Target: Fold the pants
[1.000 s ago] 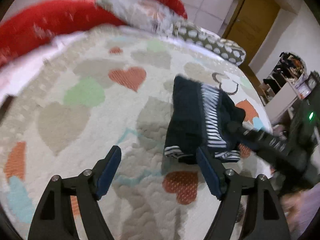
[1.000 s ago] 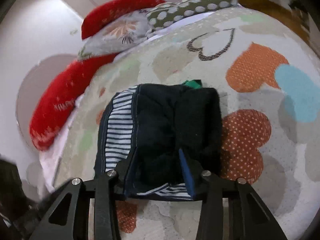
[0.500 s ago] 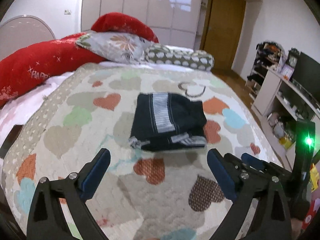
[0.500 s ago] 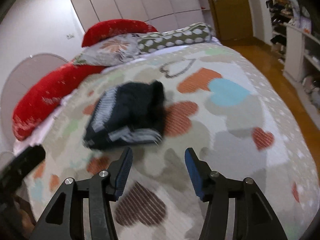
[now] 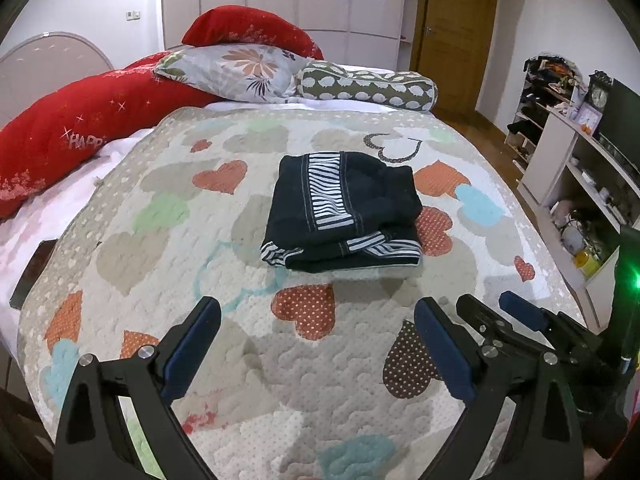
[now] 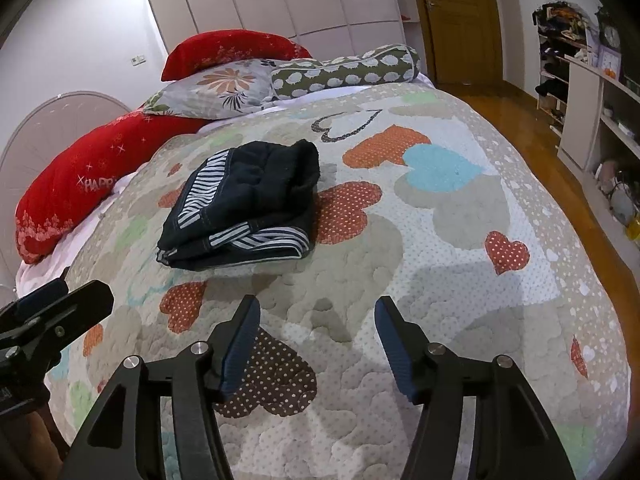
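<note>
Dark navy pants (image 5: pixel 344 216) with striped bands lie folded into a compact bundle in the middle of the heart-patterned quilt (image 5: pixel 160 264). The same pants (image 6: pixel 244 208) show left of centre in the right wrist view. My left gripper (image 5: pixel 316 344) hangs over the quilt's near edge, well short of the bundle, jaws wide and empty. My right gripper (image 6: pixel 316 336) is also back from the pants; its jaws are opening and hold nothing. It shows in the left wrist view as the right gripper (image 5: pixel 496 316), low on the right.
Red pillows (image 5: pixel 80 128), a floral pillow (image 5: pixel 240 72) and a spotted bolster (image 5: pixel 368 84) line the head of the bed. White shelves (image 5: pixel 580 184) with clutter stand to the right, beyond a strip of wooden floor (image 6: pixel 540 140). A wooden door (image 5: pixel 456 36) is at the back.
Both grippers have pulled back from the pants toward the bed's near edge. The right one let go of the bundle and both opened wider. The pants stayed in place.
</note>
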Motion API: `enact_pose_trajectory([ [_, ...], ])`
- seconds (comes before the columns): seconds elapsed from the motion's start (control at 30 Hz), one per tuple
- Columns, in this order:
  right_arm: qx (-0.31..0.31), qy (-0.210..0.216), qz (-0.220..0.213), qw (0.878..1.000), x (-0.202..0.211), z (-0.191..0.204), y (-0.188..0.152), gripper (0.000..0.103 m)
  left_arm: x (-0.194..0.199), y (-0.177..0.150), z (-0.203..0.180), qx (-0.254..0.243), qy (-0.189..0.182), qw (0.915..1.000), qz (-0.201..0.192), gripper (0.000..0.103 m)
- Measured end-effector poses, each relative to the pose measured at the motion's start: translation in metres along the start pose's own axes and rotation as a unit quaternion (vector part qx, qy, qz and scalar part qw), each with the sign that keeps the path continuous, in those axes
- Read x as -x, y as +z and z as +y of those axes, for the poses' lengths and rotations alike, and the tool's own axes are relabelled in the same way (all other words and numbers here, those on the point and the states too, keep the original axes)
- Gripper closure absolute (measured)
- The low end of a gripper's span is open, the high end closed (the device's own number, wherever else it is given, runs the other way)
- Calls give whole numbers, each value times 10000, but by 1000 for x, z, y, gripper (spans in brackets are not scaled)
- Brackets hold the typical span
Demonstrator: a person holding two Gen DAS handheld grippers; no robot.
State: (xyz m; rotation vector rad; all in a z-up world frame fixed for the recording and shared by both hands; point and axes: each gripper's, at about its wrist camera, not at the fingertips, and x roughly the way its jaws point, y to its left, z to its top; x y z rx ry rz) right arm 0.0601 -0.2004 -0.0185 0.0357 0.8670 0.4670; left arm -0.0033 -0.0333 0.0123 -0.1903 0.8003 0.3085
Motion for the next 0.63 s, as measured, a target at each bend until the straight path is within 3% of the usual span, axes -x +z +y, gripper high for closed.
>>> enact_pose_trajectory([
  [0.63, 175, -65, 114, 9998, -6, 14, -3, 36, -13, 1, 11, 141, -91, 9996, 206, 6],
])
